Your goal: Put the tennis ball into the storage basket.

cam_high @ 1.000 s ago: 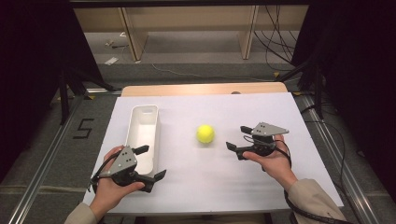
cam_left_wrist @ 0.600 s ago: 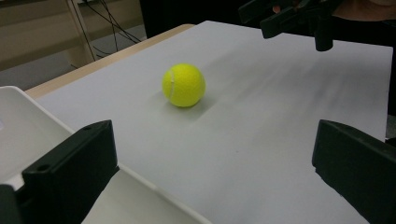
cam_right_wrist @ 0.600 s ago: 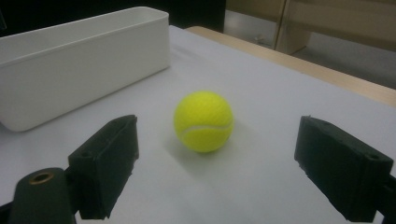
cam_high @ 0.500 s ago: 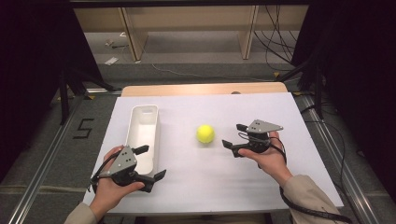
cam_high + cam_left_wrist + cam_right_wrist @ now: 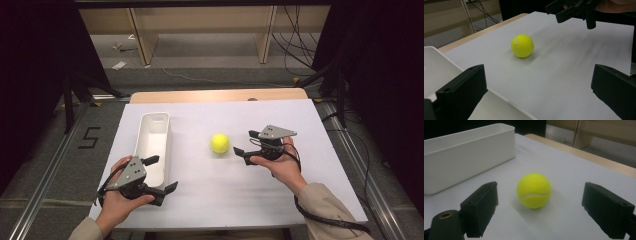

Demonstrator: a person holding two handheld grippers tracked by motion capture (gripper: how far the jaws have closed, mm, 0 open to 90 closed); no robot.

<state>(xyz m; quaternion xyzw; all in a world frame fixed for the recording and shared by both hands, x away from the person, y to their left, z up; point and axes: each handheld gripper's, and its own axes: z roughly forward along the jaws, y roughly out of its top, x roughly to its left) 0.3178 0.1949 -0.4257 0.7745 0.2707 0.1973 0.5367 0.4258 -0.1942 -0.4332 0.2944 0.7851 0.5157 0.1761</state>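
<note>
Yellow felt tennis ball (image 5: 219, 143), one item, resting on the white-covered table (image 5: 310, 125) between the tray and your right gripper (image 5: 246, 145), untouched. Right gripper: jaws wide apart, levelled at the ball, which sits centred in the gap in the right gripper view (image 5: 534, 190) but ahead of the jaw tips; step in hand is judged to be the approach before a grasp. Next move calls for easing forward until the ball lies between the jaws, then closing gently, since a round ball may roll off if nudged first. Left gripper (image 5: 161, 175): jaws apart, holding nothing, parked beside the near end of the tray. Long white rectangular plastic tray (image 5: 155, 142), one item, left of the ball, apart from it; contents: none visible, interior bare.
</note>
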